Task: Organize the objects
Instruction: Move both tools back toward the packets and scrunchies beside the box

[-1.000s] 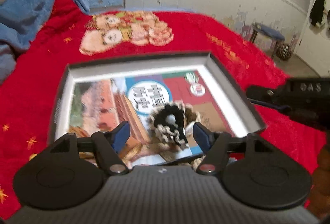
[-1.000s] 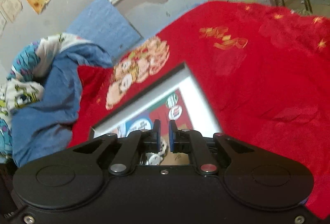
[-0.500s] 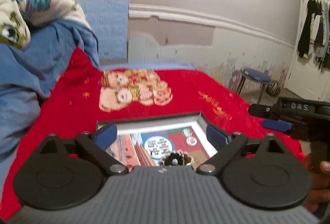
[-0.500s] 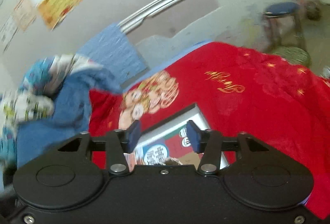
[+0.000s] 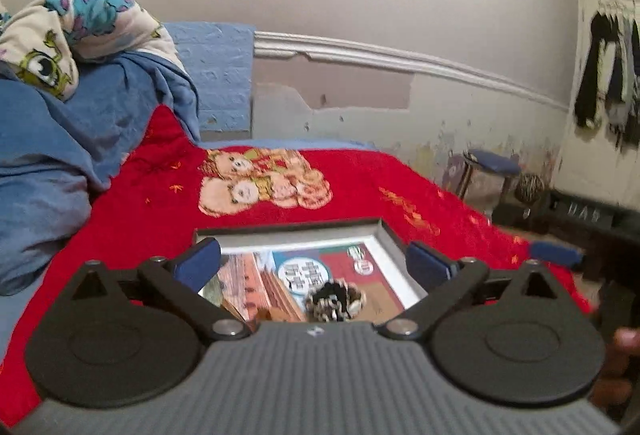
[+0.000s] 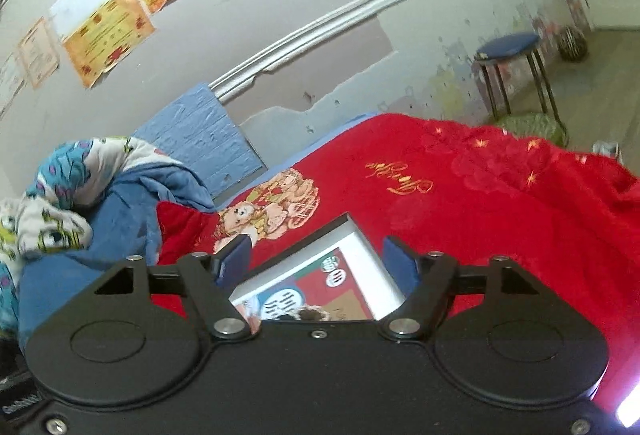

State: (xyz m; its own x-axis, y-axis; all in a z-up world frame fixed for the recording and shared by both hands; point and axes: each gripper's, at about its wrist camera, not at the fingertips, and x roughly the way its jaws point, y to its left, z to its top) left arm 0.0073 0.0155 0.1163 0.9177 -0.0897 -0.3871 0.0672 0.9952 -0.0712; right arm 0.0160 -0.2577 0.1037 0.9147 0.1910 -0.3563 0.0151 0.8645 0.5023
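Observation:
A shallow grey box with a white inner rim and a colourful printed card in its bottom lies on the red blanket. A black and cream scrunchie lies inside it; only its top edge shows in the right wrist view. My left gripper is open and empty, held above the box's near side. My right gripper is open and empty too, above the same box. The right gripper's blue fingertip shows at the right of the left wrist view.
The red blanket with a bear print covers the bed. A heap of blue and patterned bedding lies at the left. A blue stool stands by the wall at the right, with clothes hanging near a door.
Both grippers have lifted and tilted up away from the box. The right gripper went from shut to wide open. The left opened wider. The scrunchie stays in the box.

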